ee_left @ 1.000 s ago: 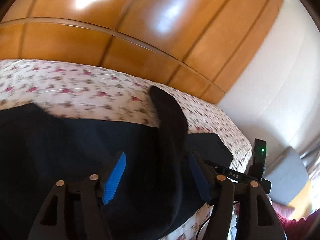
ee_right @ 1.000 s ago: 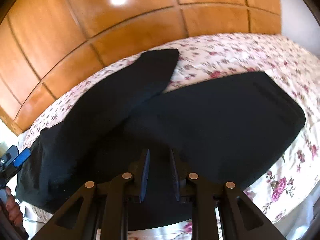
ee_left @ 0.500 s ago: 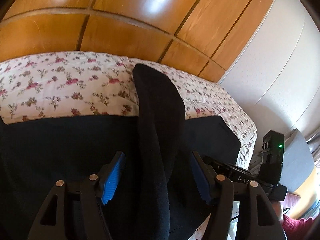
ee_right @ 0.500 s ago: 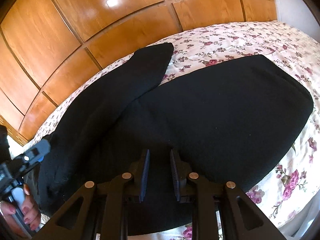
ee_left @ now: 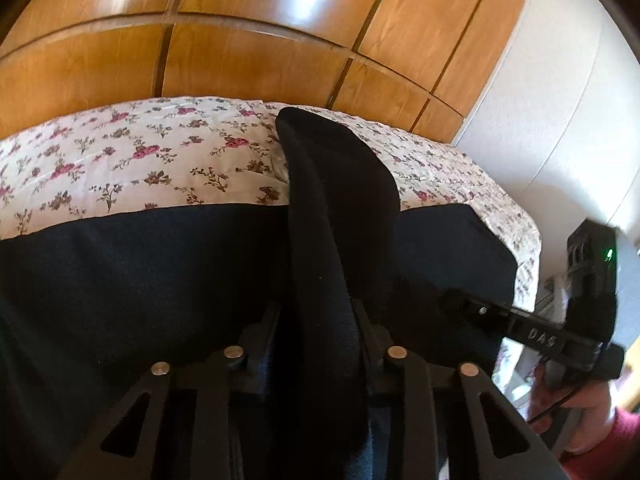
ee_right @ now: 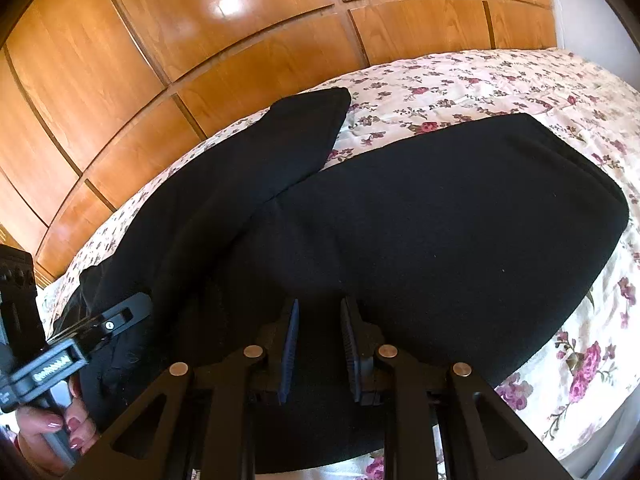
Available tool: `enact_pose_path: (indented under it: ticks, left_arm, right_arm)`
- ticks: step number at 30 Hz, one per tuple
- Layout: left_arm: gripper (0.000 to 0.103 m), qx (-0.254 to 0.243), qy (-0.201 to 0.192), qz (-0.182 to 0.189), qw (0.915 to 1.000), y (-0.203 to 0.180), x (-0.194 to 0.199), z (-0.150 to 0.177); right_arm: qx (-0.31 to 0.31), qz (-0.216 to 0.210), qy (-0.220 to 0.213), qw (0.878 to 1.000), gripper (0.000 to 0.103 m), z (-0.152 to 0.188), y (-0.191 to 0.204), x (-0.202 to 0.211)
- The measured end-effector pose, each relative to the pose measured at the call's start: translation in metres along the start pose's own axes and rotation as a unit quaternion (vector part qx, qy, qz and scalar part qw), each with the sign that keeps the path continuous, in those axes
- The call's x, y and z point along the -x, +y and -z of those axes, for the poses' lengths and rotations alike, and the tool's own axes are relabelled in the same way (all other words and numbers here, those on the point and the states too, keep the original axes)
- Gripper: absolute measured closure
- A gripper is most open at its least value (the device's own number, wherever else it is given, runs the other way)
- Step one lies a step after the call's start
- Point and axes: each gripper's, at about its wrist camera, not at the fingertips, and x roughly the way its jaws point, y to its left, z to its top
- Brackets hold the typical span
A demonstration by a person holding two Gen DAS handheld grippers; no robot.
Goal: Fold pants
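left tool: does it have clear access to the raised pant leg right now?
Likely yes: the left tool has just been closing and its fingers already flank the raised pant leg, nothing in between.

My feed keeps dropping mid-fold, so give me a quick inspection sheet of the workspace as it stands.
Surface: floral bedsheet, flat.
Job's things: black pants spread on it; one leg lies folded across the rest.
Clutter: nothing seen.
Grippers: left gripper has just been closing, fingers now pressed on the folded leg; right gripper nearly closed on fabric at the near edge.
Cables: thin dark cable by the hand holding the right gripper.
Surroundings: wooden panelled wall behind the bed, white wall beside it.
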Motion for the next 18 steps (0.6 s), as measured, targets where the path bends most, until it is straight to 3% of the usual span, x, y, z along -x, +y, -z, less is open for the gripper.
enact_pose_path:
  ticks: [9, 18]
  left_arm:
    - [0.073, -0.012, -0.027, 0.004, 0.9996, 0.001, 0.002, 0.009]
    - [0.073, 0.005, -0.042, 0.024, 0.9988, 0.006, 0.003, 0.013]
  right_arm:
    - [0.038, 0.032, 0.008, 0.999, 0.080, -0.014, 0.016, 0.003]
    - [0.073, 0.040, -0.016, 0.996, 0.076, -0.092, 0.043, -0.006]
